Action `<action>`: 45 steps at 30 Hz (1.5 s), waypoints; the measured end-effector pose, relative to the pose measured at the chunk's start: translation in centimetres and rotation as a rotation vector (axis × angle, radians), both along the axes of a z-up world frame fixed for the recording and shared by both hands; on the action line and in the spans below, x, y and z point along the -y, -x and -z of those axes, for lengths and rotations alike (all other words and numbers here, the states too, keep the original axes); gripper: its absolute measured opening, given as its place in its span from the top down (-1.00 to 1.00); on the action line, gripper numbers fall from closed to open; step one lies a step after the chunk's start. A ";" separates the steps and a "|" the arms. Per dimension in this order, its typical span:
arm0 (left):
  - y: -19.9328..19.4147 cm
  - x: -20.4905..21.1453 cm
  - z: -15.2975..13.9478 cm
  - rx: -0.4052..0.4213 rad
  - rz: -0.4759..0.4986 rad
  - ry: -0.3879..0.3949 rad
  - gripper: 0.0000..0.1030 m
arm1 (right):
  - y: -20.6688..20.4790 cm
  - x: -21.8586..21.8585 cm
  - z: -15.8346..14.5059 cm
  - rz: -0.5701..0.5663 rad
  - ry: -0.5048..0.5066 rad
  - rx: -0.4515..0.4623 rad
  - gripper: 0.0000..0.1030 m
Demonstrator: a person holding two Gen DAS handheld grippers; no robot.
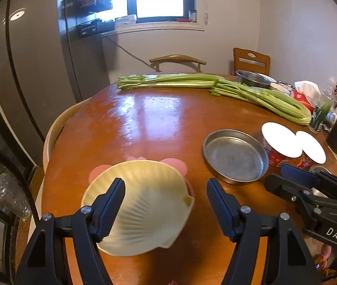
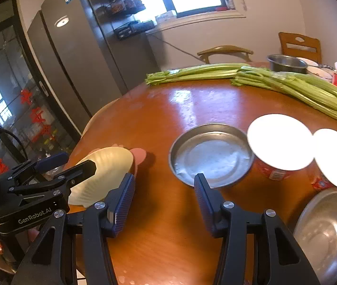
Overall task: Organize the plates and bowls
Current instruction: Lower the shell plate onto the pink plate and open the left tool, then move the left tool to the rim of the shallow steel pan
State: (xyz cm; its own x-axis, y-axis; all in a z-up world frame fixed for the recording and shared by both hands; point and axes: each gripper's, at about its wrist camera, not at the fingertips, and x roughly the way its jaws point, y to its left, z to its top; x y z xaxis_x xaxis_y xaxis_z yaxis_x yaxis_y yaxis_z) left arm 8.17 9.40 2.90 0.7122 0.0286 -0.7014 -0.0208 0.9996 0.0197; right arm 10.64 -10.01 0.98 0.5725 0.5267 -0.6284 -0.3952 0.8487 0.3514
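A cream shell-shaped plate [image 1: 142, 204] sits tilted on a pink dish [image 1: 175, 165] at the near left of the wooden table. My left gripper [image 1: 165, 201] is open just over the plate, its fingers astride the plate's right half without gripping it. A shallow steel pan [image 1: 235, 158] stands to the right. My right gripper [image 2: 165, 190] is open and empty above the table, just in front of the steel pan [image 2: 211, 154]. A steel bowl [image 2: 329, 232] lies at the lower right of the right wrist view. The cream plate [image 2: 104, 173] shows there under the left gripper [image 2: 73, 163].
Two red cups with white lids [image 1: 280, 142] [image 2: 280, 142] stand right of the pan. Celery bunches [image 1: 216, 85] lie across the far table, with a steel pot [image 1: 251, 78], tissues and bottles at the far right. Chairs and a fridge [image 1: 26, 71] surround the table.
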 end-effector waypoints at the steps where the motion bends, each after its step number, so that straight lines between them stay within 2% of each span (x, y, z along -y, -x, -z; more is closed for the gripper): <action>1: 0.0 0.3 0.0 0.000 0.004 -0.001 -0.38 | 0.1 0.3 0.0 0.005 0.000 0.000 -0.04; 6: 0.6 0.8 0.8 -0.016 0.002 -0.016 -0.38 | 0.3 1.7 0.1 0.022 -0.007 -0.007 -0.05; 14: 2.5 -2.4 3.7 -0.082 -0.105 -0.020 -0.38 | 0.1 1.7 1.5 0.007 -0.002 -0.035 -0.05; 19: 1.6 -0.9 3.3 -0.066 -0.061 -0.017 -0.38 | -0.5 1.7 2.5 0.024 -0.003 -0.066 -0.05; 24: -0.8 2.0 2.2 -0.050 0.014 -0.007 -0.38 | -1.3 2.6 3.1 0.064 -0.005 -0.085 -0.05; 31: -6.2 5.4 1.8 -0.090 0.058 -0.020 -0.38 | -2.9 3.3 4.1 0.119 -0.019 -0.134 -0.05; 38: -11.7 6.3 3.9 -0.201 0.048 -0.006 -0.38 | -4.6 2.6 5.1 0.117 -0.008 -0.182 -0.05; 45: -14.7 6.9 6.0 -0.260 0.048 -0.004 -0.38 | -6.3 2.1 6.0 0.143 0.022 -0.216 -0.05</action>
